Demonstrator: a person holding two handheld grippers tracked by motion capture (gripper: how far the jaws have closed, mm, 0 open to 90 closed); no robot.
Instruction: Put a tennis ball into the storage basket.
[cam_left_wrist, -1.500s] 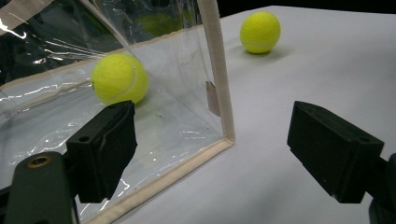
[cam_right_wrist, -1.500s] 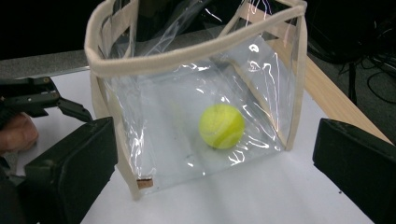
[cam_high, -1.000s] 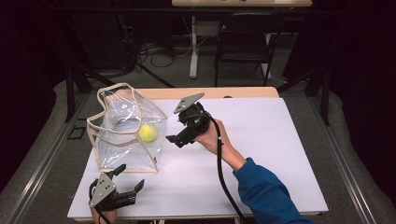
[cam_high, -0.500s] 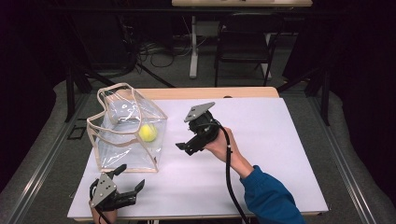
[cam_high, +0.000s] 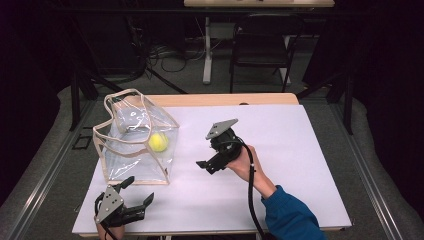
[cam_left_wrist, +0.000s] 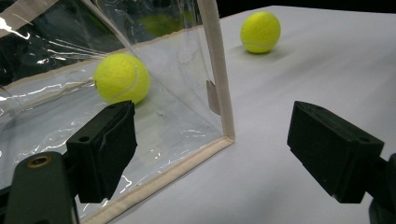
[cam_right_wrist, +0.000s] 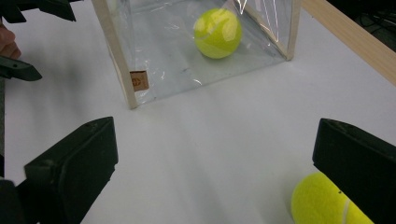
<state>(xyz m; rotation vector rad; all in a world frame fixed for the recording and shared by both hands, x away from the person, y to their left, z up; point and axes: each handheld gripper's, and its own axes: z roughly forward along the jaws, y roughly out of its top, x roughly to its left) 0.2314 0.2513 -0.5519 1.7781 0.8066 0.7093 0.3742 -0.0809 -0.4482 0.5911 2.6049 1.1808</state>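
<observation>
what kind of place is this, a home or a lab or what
Most likely a lab or recording workspace, not a home. A white-topped table stands alone on grey floor amid dark surroundings, loose cables run along the floor behind it, and a second desk and black chair stand beyond.

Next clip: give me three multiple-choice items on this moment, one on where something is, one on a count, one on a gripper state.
1. Where is the ball seen through clear plastic?
A. inside the bag
B. on the floor
C. between the left jaws

2. How many tennis balls are there in all?
A. one
B. two
C. four

3. How do the right gripper jaws stand?
A. shut on a ball
B. shut on the bag
C. open, holding nothing

Answers: 1 A, it lies behind the bag's clear wall. 2 B, the second ball sits on the white table outside the bag. 3 C, bare table shows between the spread jaws.
</observation>
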